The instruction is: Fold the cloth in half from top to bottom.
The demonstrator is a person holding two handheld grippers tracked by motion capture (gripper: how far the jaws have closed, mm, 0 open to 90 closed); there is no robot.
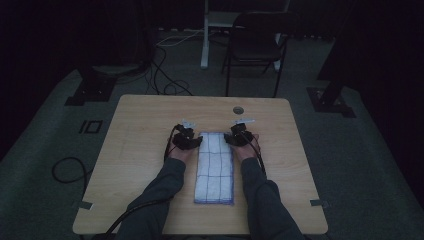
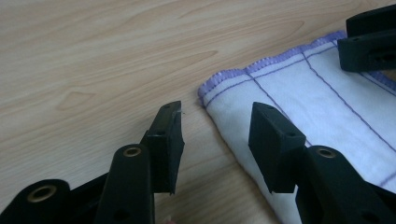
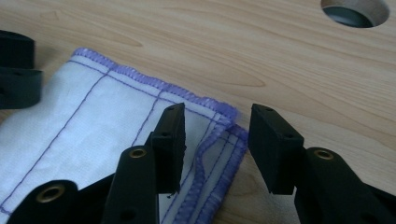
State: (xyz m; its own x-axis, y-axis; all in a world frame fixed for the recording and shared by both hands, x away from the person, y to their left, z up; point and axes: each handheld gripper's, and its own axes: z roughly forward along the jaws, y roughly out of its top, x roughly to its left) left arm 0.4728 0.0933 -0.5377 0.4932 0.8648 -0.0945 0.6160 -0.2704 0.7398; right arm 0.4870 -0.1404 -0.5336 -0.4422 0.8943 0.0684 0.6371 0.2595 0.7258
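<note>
Lying flat in the middle of the bench [image 1: 150, 150] is a folded white cloth [image 1: 215, 167] with purple lines, long and narrow, its far end between the two grippers. The left gripper [image 2: 215, 133] sits at the far left corner with its jaws wide, one on each side of the cloth's edge, not pinching it. The right gripper [image 3: 217, 135] sits at the far right corner, jaws wide too, with the purple hem lying loose between them. Both seem placed there so each corner can be grabbed together. A round hole [image 3: 356, 11] in the bench is just past the cloth.
</note>
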